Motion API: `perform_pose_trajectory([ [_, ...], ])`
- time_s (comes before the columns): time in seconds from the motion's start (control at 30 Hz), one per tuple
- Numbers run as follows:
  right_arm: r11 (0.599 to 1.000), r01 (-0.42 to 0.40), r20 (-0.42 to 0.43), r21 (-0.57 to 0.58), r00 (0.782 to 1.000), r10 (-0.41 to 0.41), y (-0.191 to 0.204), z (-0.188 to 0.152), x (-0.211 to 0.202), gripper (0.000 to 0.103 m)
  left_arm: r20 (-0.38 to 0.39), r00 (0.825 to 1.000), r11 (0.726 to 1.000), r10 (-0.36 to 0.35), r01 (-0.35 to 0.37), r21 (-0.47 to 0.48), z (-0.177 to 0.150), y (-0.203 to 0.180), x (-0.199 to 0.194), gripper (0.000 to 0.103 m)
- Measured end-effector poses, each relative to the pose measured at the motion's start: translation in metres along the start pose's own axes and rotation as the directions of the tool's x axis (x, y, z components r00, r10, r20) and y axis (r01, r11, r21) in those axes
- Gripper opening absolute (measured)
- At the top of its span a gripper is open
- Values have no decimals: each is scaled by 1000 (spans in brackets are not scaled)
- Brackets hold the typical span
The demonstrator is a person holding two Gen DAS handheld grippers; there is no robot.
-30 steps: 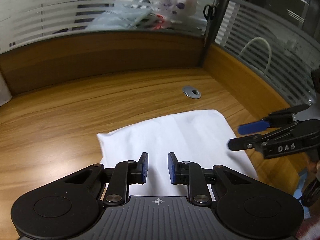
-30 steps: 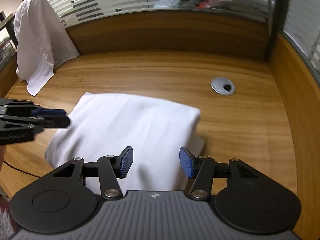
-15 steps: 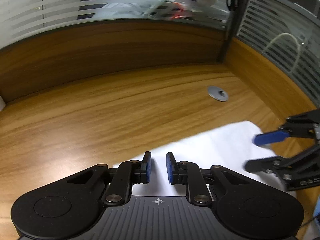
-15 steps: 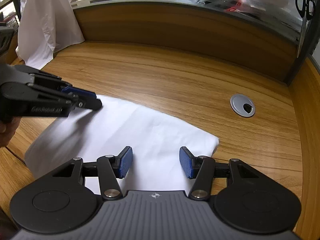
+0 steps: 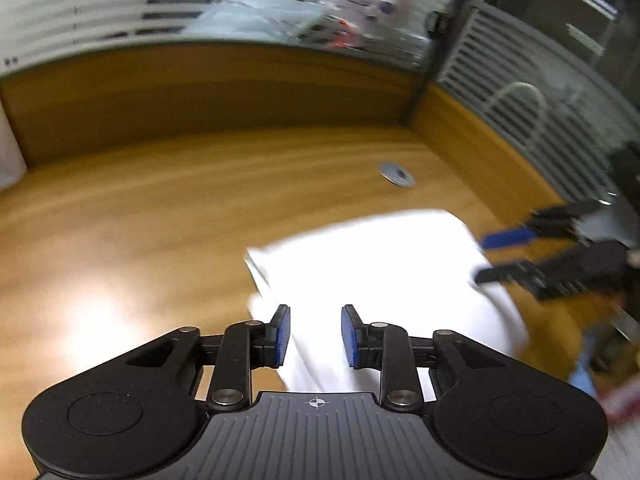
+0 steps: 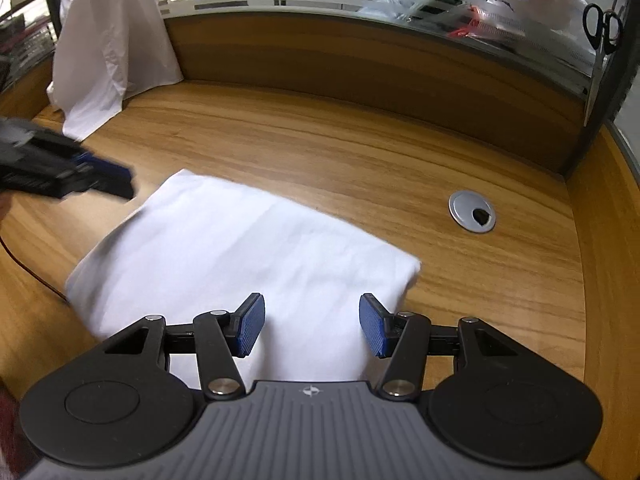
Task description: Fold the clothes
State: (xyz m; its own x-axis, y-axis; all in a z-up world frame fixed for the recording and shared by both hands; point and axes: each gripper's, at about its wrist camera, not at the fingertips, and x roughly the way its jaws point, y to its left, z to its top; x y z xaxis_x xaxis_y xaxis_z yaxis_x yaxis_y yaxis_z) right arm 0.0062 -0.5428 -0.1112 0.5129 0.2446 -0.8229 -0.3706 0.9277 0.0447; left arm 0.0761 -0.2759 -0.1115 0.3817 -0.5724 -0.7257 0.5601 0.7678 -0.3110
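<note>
Cloth at far left first: a loose white garment (image 6: pixel 108 40) hangs draped over the partition at the tabletop's (image 6: pixel 320 152) back left corner, well apart from both tools. Next rightward, left gripper (image 6: pixel 116 180) reaches in from the left edge of the right wrist view, blurred, its tips just off the near-left corner of the folded white garment (image 6: pixel 240 256); its own camera shows the blue pads parted with nothing between them, so jaws open and empty. The folded piece lies flat on the wood as a compact rectangle, long axis running from near-left to far-right in the right wrist view, thick folded edge toward the right end. Right gripper (image 6: pixel 312 330) hangs over the near long edge, pads spread wide, nothing held, cloth directly ahead of and beneath its tips. Further right sits a grey cable grommet (image 6: pixel 472 216), clear of the cloth. Judgement: the right gripper is the nearer tool to the garment's body, the left nearer its short left end. The piece already lies folded; the scene fits either one more fold across the long axis or a finished garment with both tools released.
</note>
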Motion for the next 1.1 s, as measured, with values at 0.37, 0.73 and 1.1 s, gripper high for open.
perform_pose_trajectory([
  [0.37,999,-24,-24,-44,999,23,12,-26,-17,60,-76,996,998,-42,39,-50,-49,-12,-6,35],
  [0.73,996,1,-56,-90,998,-7,24,-45,4,72,-60,997,986,-45,34,-161,-65,4,4,44],
  [1.1,995,16,5,-99,1000,-15,47,-38,-24,72,-24,1000,963,-11,4,-271,-70,18,-25,43],
])
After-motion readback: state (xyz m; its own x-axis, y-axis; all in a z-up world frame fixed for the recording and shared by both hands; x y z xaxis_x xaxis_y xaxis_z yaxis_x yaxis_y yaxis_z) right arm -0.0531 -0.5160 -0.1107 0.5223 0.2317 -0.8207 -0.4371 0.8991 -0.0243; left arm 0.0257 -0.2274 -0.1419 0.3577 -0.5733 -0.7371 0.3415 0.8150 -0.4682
